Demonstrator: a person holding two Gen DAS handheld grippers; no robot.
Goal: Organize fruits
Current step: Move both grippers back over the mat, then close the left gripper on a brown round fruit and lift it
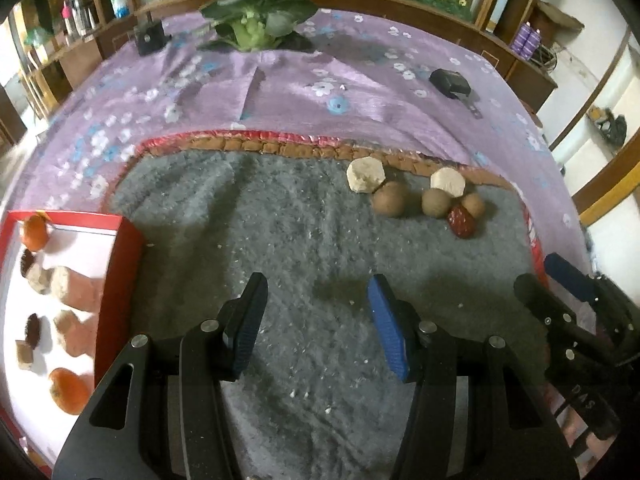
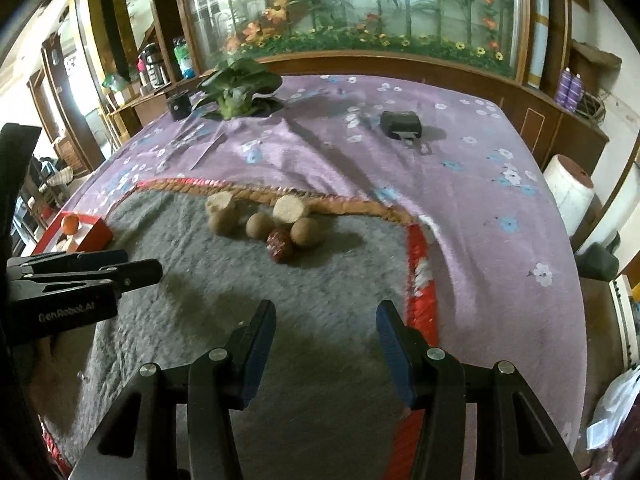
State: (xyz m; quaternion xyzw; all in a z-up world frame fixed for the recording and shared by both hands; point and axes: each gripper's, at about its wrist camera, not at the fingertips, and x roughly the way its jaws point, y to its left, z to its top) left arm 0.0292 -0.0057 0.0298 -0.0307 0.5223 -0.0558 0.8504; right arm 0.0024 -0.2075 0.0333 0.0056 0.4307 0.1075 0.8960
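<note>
On the grey mat [image 1: 280, 240] lies a cluster of fruit: three brown round fruits [image 1: 389, 199], a red date [image 1: 462, 221] and two pale cut pieces [image 1: 365, 175]. The same cluster [image 2: 280, 236] shows in the right wrist view. A red-walled tray [image 1: 120, 272] at the left holds two oranges [image 1: 69, 390], pale and pink chunks and dark pieces. My left gripper [image 1: 316, 292] hovers open over bare mat, well short of the cluster. My right gripper [image 2: 326, 314] is open too, empty, near the mat's red border. Each gripper appears at the edge of the other's view.
A purple flowered cloth [image 1: 360, 80] covers the table. On it sit a leafy green vegetable [image 1: 256, 20], a small black box [image 1: 150, 38] and a black device [image 1: 450, 82]. Wooden cabinets [image 2: 560, 128] and shelves with bottles ring the table.
</note>
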